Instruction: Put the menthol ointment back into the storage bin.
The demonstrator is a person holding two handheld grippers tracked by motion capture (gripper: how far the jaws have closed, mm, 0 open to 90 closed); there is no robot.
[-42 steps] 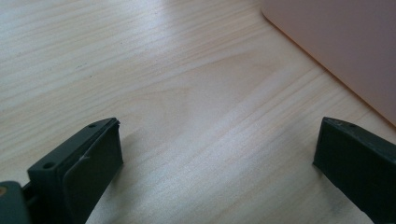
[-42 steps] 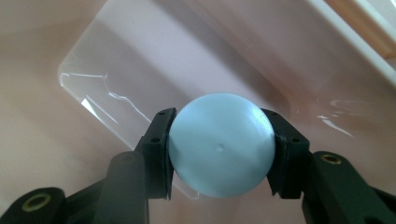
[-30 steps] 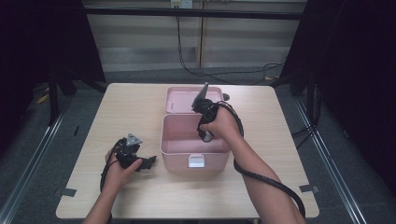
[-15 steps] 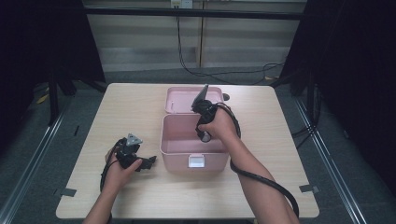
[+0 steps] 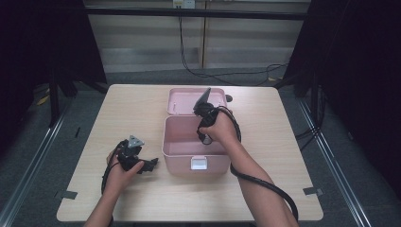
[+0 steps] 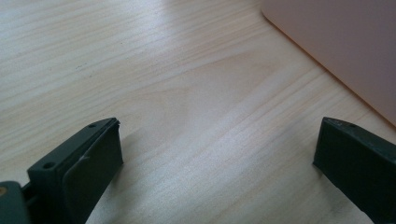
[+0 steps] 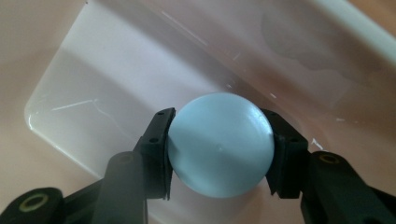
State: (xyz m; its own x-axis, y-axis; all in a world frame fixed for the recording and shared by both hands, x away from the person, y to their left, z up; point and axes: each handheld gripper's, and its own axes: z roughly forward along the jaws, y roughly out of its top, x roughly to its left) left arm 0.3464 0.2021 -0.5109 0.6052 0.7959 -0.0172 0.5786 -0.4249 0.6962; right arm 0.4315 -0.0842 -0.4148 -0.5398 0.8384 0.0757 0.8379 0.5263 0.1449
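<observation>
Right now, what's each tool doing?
Left tool: open, nothing in it, over the table.
Right tool: closed on a pale blue ball, inside the pink box.

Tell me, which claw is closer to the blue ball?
Right. The right claw grips the blue ball inside the pink box. The left claw rests open on the table, outside the box.

From above, my right hand (image 5: 222, 130) covers the jaws dipping into the pink box (image 5: 189, 156), hiding the pale blue ball (image 7: 219, 144). In my left gripper view, the frame crops that box to one corner.
</observation>
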